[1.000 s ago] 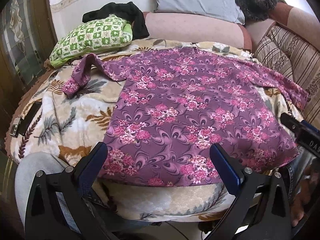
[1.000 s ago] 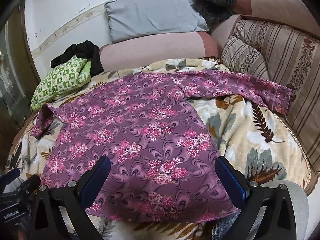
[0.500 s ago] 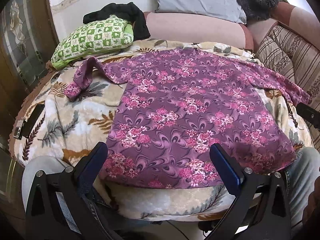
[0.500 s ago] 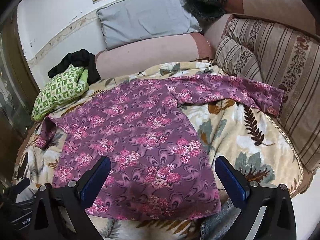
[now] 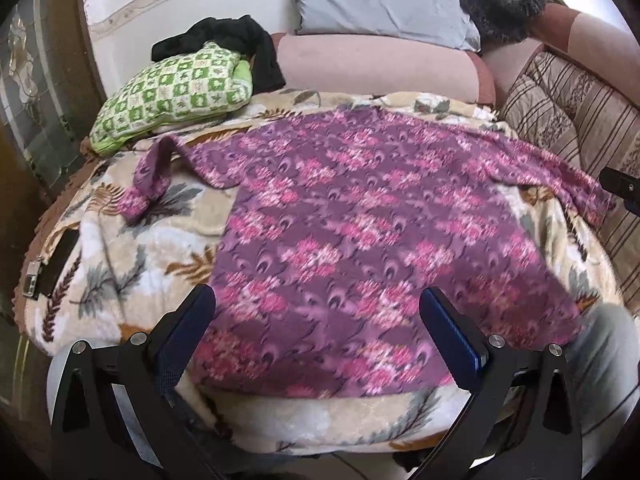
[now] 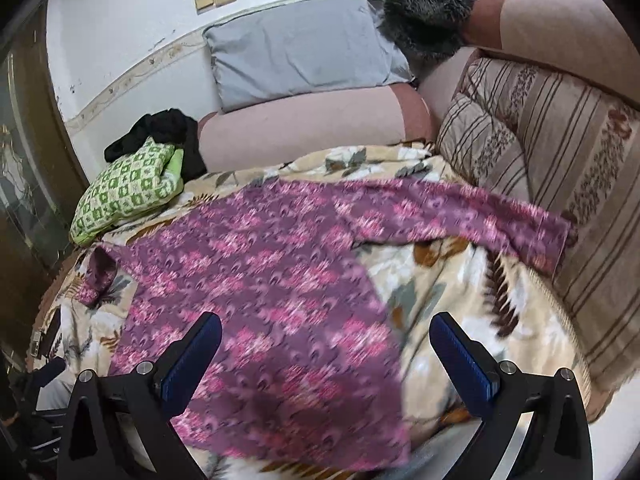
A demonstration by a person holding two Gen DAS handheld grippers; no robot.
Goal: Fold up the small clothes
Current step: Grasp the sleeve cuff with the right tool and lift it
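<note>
A purple long-sleeved top with pink flowers (image 5: 360,232) lies flat, spread on a leaf-print blanket (image 5: 120,264). Its left sleeve (image 5: 150,184) is bent on the blanket; its right sleeve (image 6: 480,220) stretches toward the striped cushions. My left gripper (image 5: 316,320) is open and empty, above the top's near hem. My right gripper (image 6: 324,348) is open and empty, above the top's lower right side and the blanket. The top also shows in the right wrist view (image 6: 260,280). Part of the right gripper shows at the right edge of the left wrist view (image 5: 620,188).
A green checked pillow (image 5: 176,92) and a black garment (image 5: 236,40) lie at the back left. A grey pillow (image 5: 380,0) and pink bolster (image 5: 376,68) line the back. Striped cushions (image 6: 540,152) stand on the right. A dark phone-like object (image 5: 52,264) lies at the blanket's left edge.
Both grippers have drawn back and up from the top, so more of the bed shows. The right gripper has swung to the right. The top has not moved.
</note>
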